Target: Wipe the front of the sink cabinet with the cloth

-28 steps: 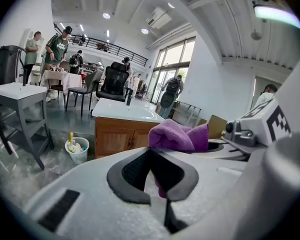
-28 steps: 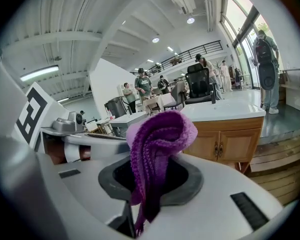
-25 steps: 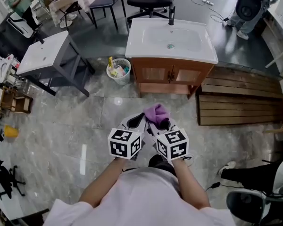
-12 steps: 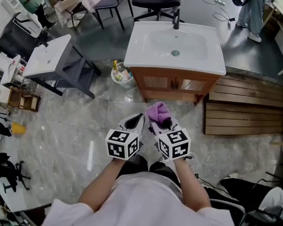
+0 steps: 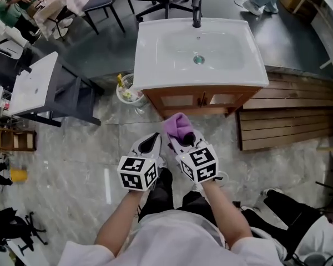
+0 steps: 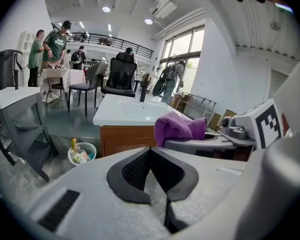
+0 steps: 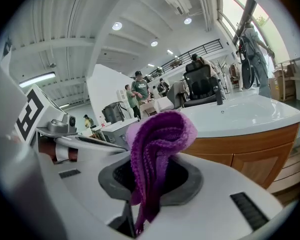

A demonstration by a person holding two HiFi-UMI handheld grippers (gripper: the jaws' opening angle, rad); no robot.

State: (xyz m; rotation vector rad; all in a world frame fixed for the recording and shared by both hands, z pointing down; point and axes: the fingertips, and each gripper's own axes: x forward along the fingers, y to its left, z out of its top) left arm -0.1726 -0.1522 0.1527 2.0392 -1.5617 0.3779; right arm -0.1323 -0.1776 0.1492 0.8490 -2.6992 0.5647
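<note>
The right gripper (image 5: 183, 140) has its jaws pinched tight on the purple cloth (image 5: 177, 126), which is bunched at mid-frame just below the sink cabinet (image 5: 202, 100) front, seemingly not touching it. Beside it, the left gripper (image 5: 151, 144) is closed on nothing.

The sink cabinet (image 5: 202, 100) is drawing nearer as the right gripper (image 5: 182, 139) is carrying the cloth (image 5: 177, 126) toward its front.
</note>
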